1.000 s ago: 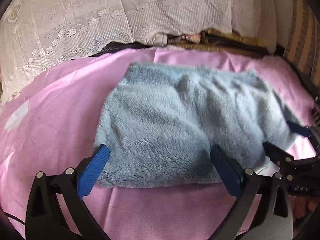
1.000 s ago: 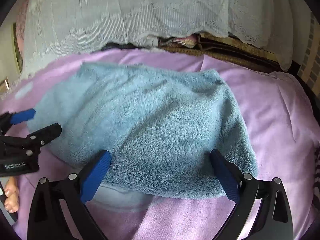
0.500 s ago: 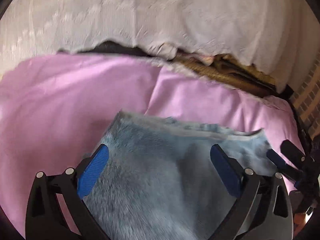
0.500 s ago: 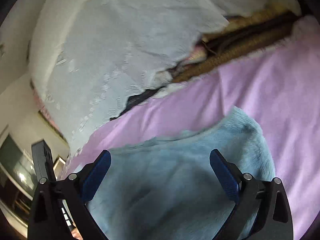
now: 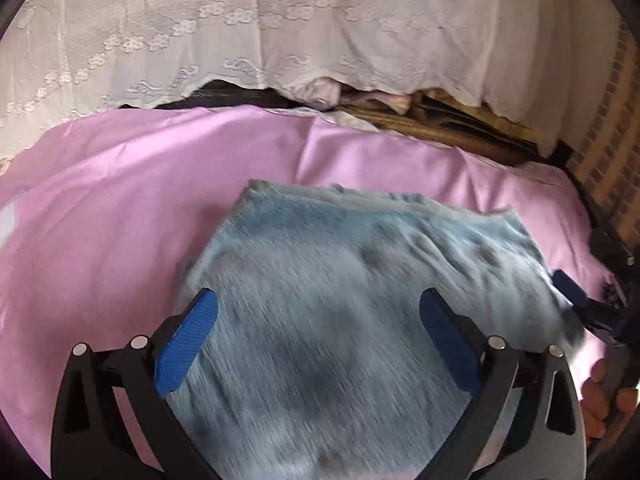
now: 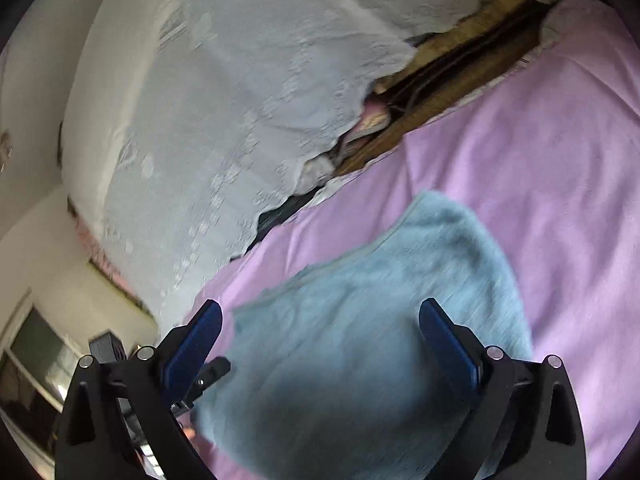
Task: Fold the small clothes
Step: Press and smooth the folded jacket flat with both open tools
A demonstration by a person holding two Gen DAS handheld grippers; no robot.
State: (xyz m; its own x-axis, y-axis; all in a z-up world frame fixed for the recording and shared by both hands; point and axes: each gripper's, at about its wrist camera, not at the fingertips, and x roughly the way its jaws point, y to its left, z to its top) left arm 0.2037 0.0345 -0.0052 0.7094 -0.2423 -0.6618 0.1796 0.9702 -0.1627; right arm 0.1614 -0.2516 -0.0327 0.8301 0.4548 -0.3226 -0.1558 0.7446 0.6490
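Both wrist views close above blue fleece cloth (image 5: 360, 320) (image 6: 380, 320) on pink sheet (image 5: 100, 208) (image 6: 540, 160); right view rolled. Shared: white lace curtain (image 5: 280, 28) (image 6: 240, 100).

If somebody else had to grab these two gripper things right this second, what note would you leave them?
Left gripper: jaws wide open, nothing held, poised over the fluffy blue garment.
Right gripper: also open and empty, tilted, over the same garment.
The garment lies on the pink sheet, with layered edges showing at its far side, so it seems at least partly folded.
Left to do: judging by this, check the fold is neat and make any further fold. The image is blurred, so details are uncertain.
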